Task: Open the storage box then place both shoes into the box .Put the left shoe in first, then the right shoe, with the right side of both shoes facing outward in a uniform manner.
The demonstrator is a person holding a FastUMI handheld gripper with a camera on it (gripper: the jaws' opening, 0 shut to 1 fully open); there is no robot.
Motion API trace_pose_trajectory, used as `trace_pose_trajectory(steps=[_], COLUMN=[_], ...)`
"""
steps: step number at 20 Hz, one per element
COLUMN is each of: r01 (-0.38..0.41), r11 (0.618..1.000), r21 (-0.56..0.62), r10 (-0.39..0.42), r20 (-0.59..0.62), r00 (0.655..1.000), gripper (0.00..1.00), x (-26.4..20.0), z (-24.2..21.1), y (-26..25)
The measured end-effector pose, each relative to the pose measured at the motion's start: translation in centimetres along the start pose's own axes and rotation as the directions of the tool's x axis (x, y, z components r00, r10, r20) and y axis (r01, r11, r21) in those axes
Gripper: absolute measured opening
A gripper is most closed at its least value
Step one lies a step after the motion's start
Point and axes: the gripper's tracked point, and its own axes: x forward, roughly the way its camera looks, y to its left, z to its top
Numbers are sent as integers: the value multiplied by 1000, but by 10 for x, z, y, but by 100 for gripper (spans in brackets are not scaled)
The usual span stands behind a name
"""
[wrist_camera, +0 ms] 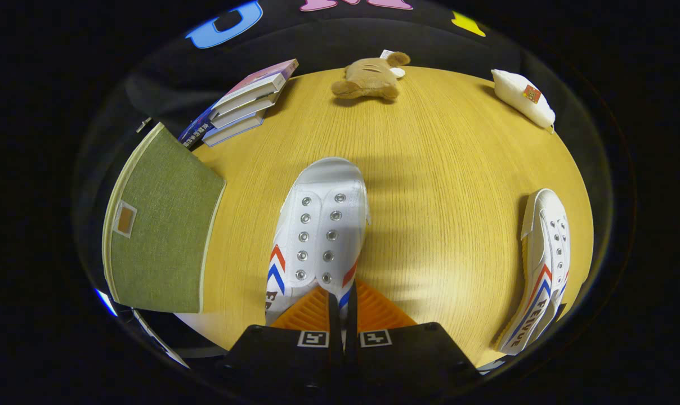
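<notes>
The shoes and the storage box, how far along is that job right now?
Nothing looks done yet: the green storage box beside the shoes has its lid down. In hand: the gripper is closed on the back of one white shoe, whose toe points away over the wooden table. Left: opening the box and placing both shoes inside, including the second shoe lying off to the side.

Gripper (343, 315) fingers nearly closed, pinching the heel end of a white canvas shoe (317, 230) that extends ahead of them over the wooden table (447, 157). Second shoe (542, 264) lies to the right; green storage box (160, 236), lid closed, to the left. Beyond: stacked books (244, 101), plush bear (371, 79), white pouch (523, 98).
</notes>
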Motion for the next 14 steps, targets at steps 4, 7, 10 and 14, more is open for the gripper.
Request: trace_pose_trajectory(steps=[4,7,10,14], r01=[-42,-63,-84,-156], r11=[998,998,996,987], r21=[43,28,22,41], r10=[41,61,81,145], r20=[35,71,118,191], r00=[999,996,990,971], gripper=[5,5,5,5], x=[-17,-40,-72,-121], z=[12,23,40,70], y=[17,23,32,61])
